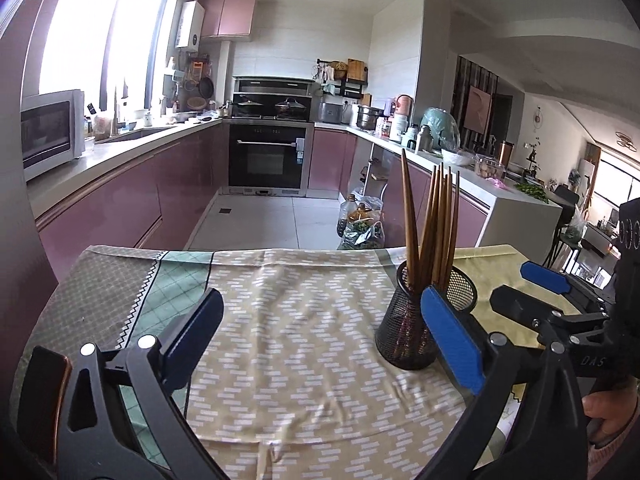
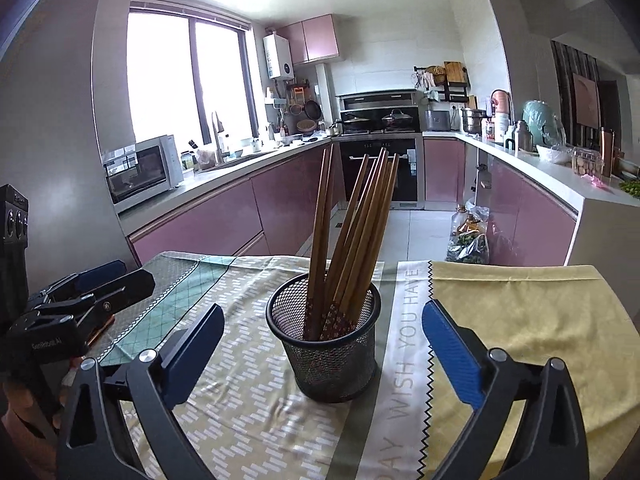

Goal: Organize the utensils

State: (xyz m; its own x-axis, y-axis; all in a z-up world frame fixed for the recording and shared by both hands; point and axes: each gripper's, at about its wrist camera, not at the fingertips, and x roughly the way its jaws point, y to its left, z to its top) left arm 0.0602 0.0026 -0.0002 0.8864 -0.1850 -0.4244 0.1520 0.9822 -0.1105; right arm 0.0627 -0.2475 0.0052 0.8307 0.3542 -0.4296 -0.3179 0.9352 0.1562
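Observation:
A black mesh cup (image 2: pixel 326 344) stands upright on the patterned tablecloth (image 2: pixel 240 420) and holds several brown wooden chopsticks (image 2: pixel 352 232), tips up. My right gripper (image 2: pixel 322 320) is open and empty, its blue pads on either side of the cup and a little in front of it. In the left wrist view the same cup (image 1: pixel 416 320) stands at the right, behind the right finger of my left gripper (image 1: pixel 320 312), which is open and empty over the cloth. The right gripper also shows at that view's right edge (image 1: pixel 520 280).
The table's far edge (image 1: pixel 280 250) drops to the kitchen floor. Pink cabinets, an oven (image 1: pixel 268 156) and counters lie beyond. Bags and bottles (image 1: pixel 360 224) sit on the floor past the table. The left gripper shows at the left in the right wrist view (image 2: pixel 96 284).

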